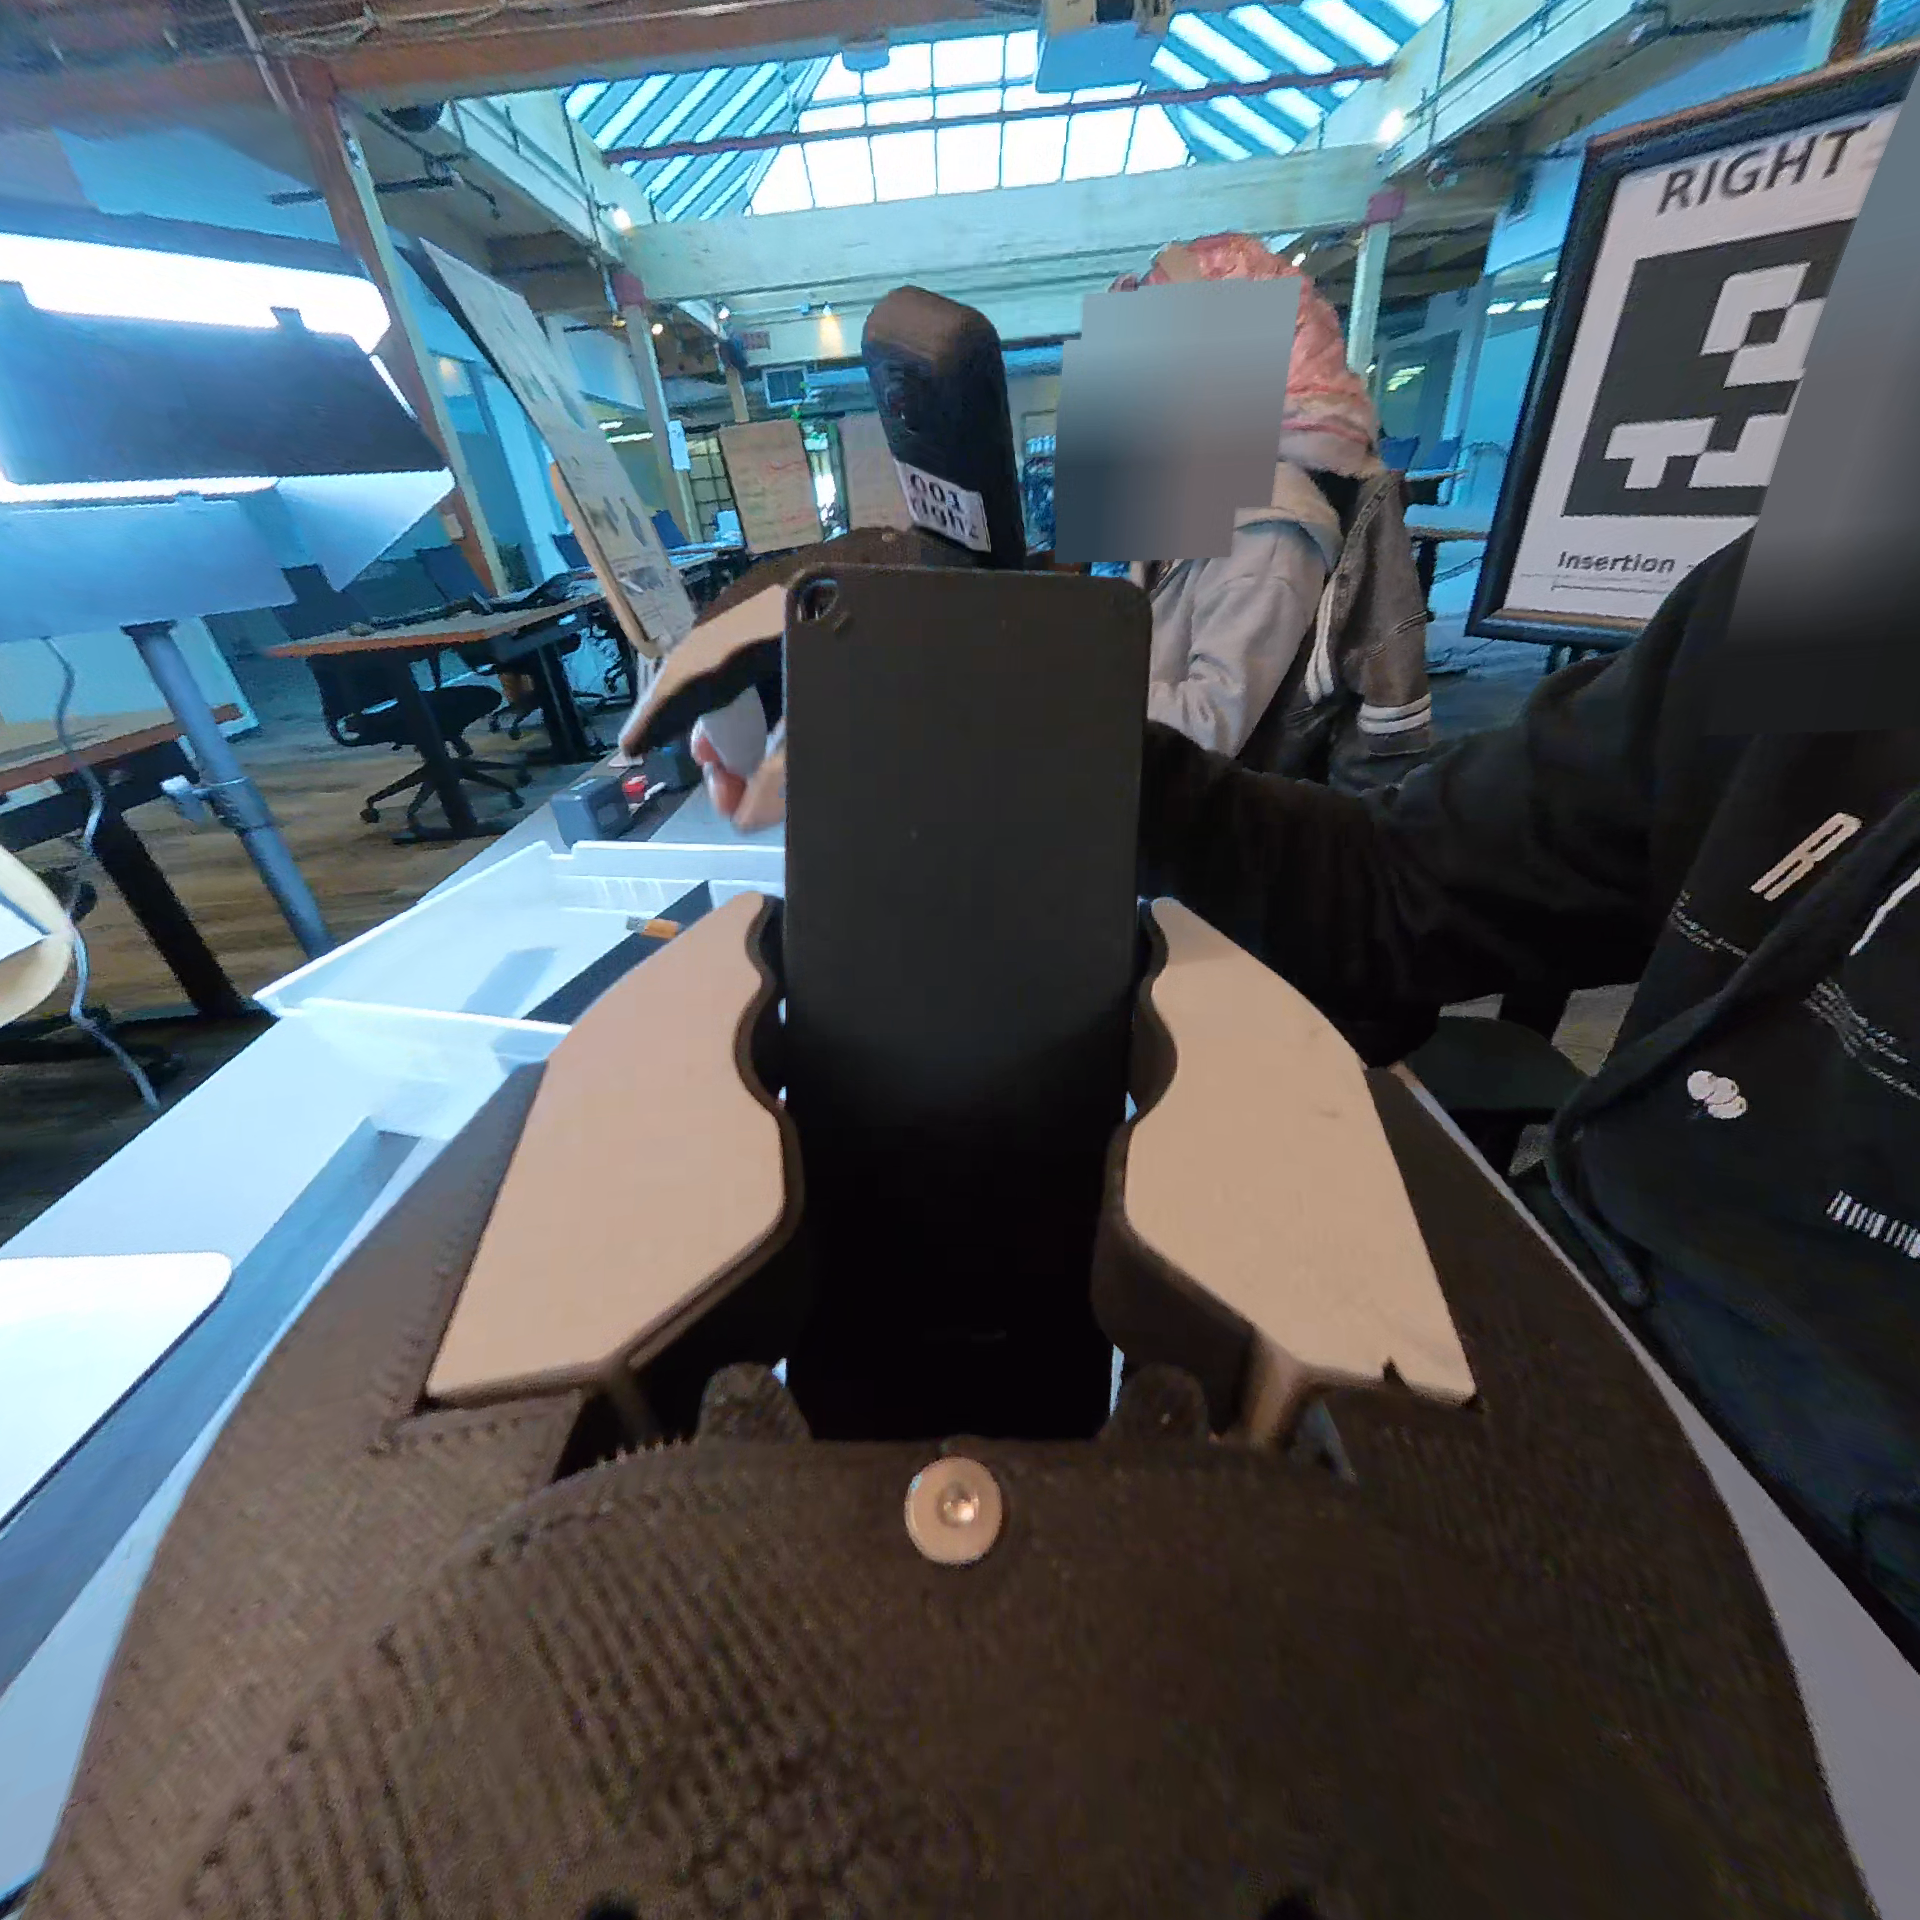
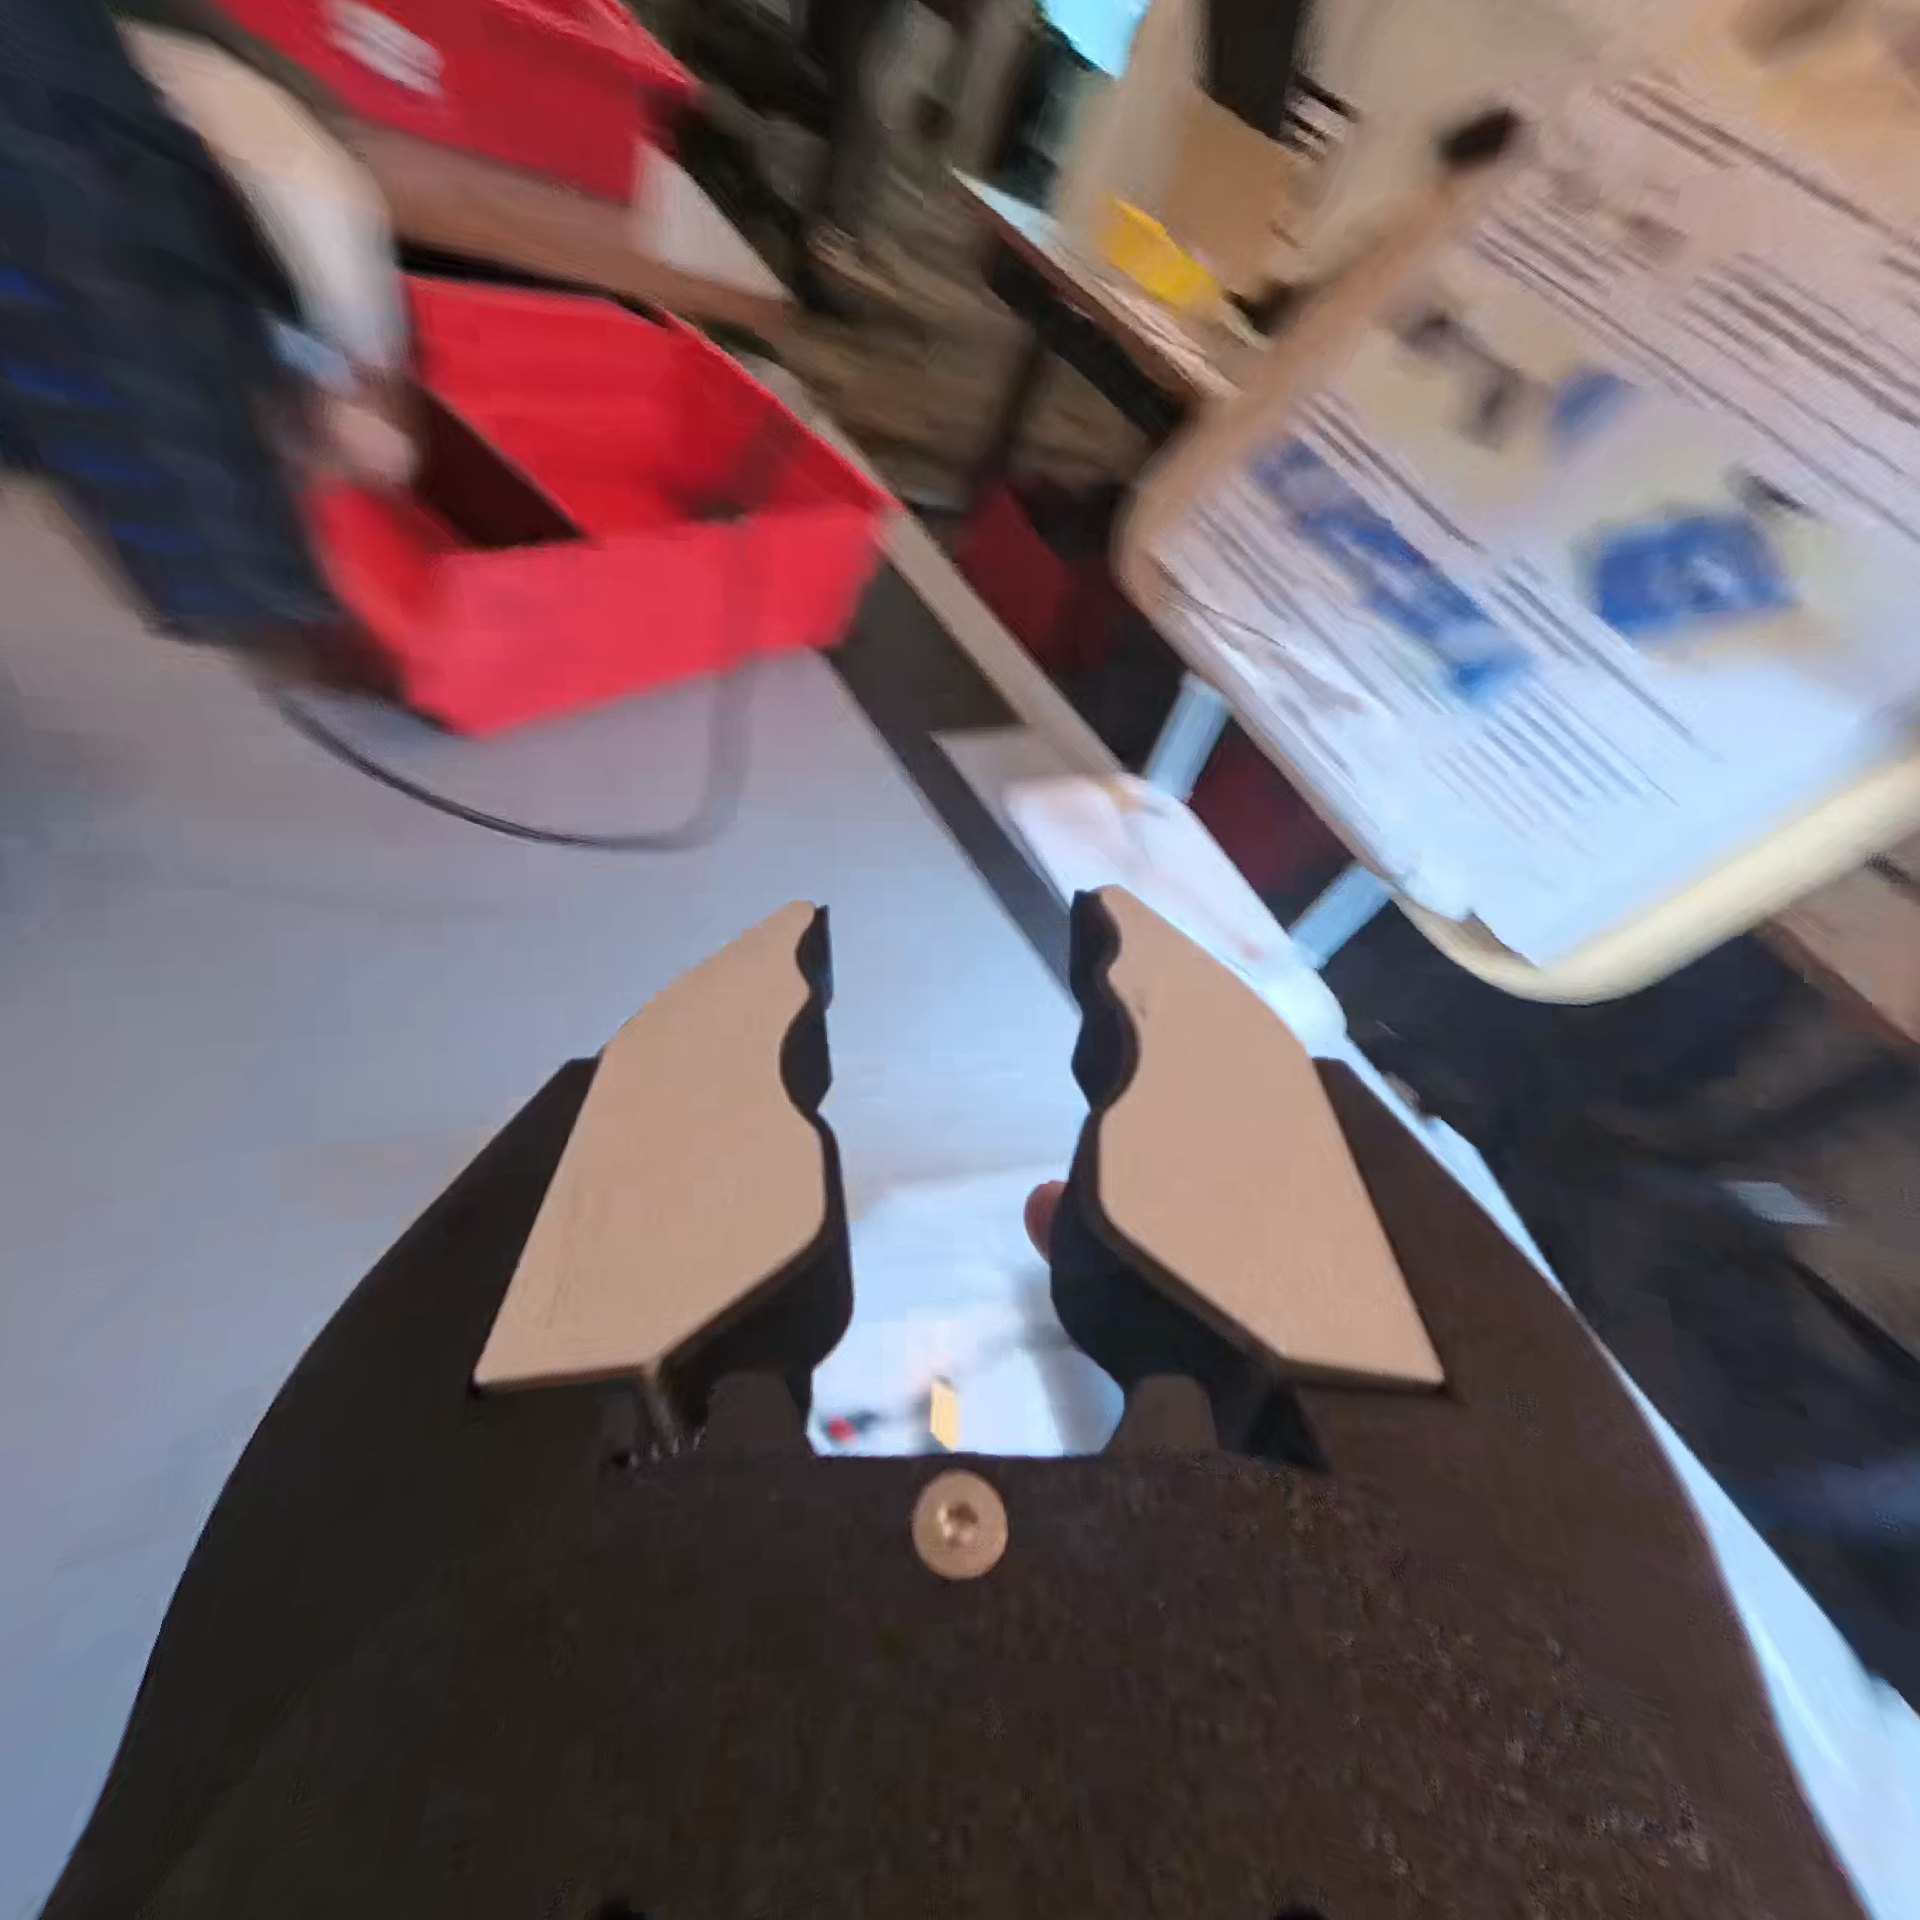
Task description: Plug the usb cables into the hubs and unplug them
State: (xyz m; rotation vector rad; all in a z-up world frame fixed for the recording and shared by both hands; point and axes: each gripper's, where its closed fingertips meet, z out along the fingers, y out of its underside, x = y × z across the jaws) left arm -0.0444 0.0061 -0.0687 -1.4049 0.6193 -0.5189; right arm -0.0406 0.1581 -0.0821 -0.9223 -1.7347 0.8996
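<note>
Currently left gripper (image 1: 961, 925) clamps a flat black slab (image 1: 961, 831), upright between its fingers. Right gripper (image 2: 948, 914) spread, empty, over the white worktop (image 2: 312, 1039); view blurred.

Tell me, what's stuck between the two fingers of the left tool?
A flat black slab, standing upright, with the left tool shut on its sides. The left wrist view shows it.

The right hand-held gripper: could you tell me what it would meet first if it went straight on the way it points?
The right hand-held gripper is open and empty. Straight ahead lies bare white tabletop, then probably its dark far edge. The red bin sits off to the left. Blur makes depth uncertain.
</note>
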